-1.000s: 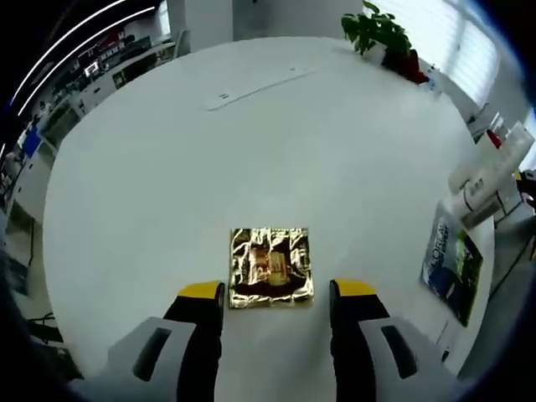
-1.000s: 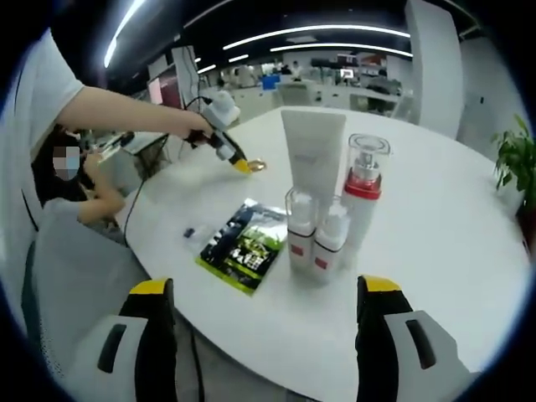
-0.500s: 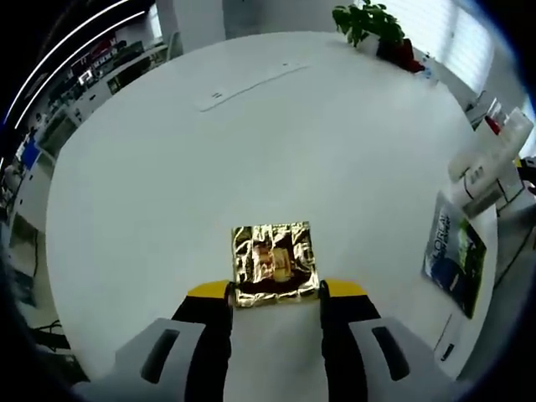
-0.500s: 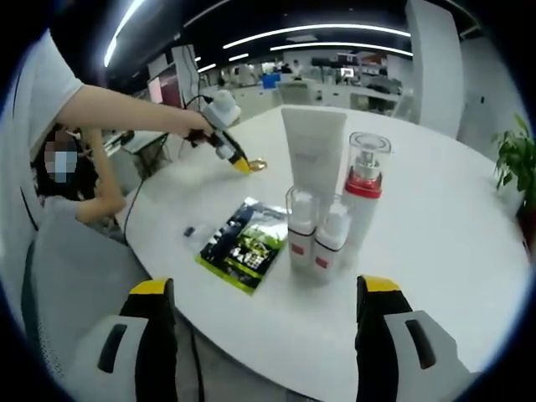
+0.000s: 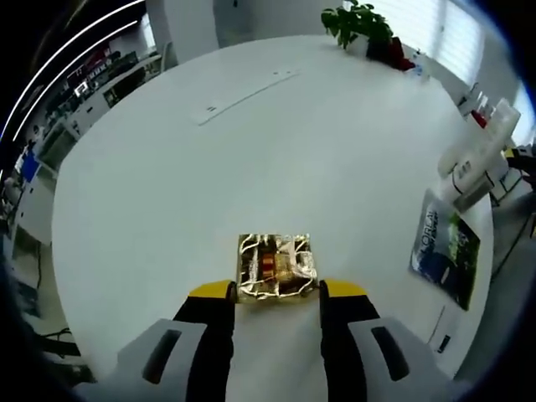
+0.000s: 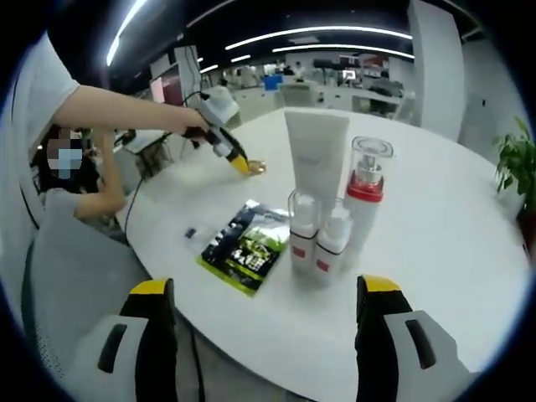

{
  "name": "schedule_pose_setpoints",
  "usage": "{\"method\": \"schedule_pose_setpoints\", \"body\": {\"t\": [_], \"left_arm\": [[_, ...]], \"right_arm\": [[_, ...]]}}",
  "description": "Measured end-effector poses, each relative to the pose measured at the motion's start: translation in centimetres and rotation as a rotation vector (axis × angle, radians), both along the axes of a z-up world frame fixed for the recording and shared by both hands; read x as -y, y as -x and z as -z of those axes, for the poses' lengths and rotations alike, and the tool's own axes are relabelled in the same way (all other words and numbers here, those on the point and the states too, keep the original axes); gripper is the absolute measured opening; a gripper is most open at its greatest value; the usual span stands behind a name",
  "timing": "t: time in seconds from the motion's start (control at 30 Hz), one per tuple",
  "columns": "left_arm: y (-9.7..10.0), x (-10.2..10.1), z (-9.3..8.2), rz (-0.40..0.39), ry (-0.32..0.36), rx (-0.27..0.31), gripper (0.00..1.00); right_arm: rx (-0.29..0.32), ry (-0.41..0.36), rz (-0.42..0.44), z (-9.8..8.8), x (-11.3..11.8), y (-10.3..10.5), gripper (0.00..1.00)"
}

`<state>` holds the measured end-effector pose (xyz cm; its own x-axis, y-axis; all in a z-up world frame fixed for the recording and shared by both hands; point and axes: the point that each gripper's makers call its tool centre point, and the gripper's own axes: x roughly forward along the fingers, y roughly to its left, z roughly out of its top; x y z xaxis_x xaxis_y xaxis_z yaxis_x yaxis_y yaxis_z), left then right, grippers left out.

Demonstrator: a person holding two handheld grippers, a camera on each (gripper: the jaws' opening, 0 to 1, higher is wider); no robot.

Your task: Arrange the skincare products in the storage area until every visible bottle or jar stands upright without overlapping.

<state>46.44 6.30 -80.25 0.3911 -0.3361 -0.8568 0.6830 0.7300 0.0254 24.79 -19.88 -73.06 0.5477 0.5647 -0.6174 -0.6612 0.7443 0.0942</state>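
One gold packet point(image 5: 275, 268), seemingly lifting, is sitting between the left hand-held gripper point(image 5: 275, 291)'s narrowed jaws; foil risks slipping.

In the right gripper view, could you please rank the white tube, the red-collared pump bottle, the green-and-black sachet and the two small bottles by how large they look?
1. White tube, largest.
2. Green-and-black sachet and red-collared pump bottle: similar, and the sachet lies flat nearer the camera, so unranked.
3. Two small bottles, smallest and alike.
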Motion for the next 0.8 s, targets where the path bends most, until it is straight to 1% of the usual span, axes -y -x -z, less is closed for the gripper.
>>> {"method": "schedule_pose_setpoints", "body": {"t": [0.1, 0.2, 0.5, 0.57, 0.6, 0.63, 0.67, 0.73, 0.8], "left_arm": [[-0.6, -0.5, 0.0, 0.005, -0.006, 0.007, 0.38], [-0.8, -0.5, -0.4, 0.003, 0.003, 0.013, 0.38], [-0.7, -0.6, -1.9, 0.013, 0.03, 0.046, 0.38], [0.4, -0.1, -2.9, 0.028, 0.037, 0.055, 0.38], [1.3, 0.2, -3.7, 0.036, 0.04, 0.06, 0.38], [1.8, 0.4, -3.8, 0.054, 0.038, 0.065, 0.38], [1.9, 0.4, -3.3, 0.06, 0.034, 0.067, 0.38], [2.1, 0.4, -3.5, 0.069, 0.034, 0.072, 0.38], [2.6, 0.6, -4.0, 0.07, 0.041, 0.076, 0.38]], "right_arm": [[0.004, 0.0, -0.005, -0.1, -0.1, 0.0, 0.88], [0.008, 0.002, -0.011, -0.1, -0.2, 0.0, 0.88], [0.035, -0.015, -0.01, -0.6, -0.3, -0.2, 0.88], [0.041, -0.018, -0.011, -0.8, -0.4, -0.2, 0.88], [0.046, -0.02, -0.013, -0.8, -0.4, -0.2, 0.88], [0.05, -0.022, -0.014, -0.9, -0.4, -0.2, 0.88], [0.054, -0.024, -0.015, -1.0, -0.5, -0.3, 0.88], [0.062, -0.026, -0.019, -1.2, -0.6, -0.2, 0.88], [0.067, -0.03, -0.025, -1.3, -0.7, -0.2, 0.88]]}}
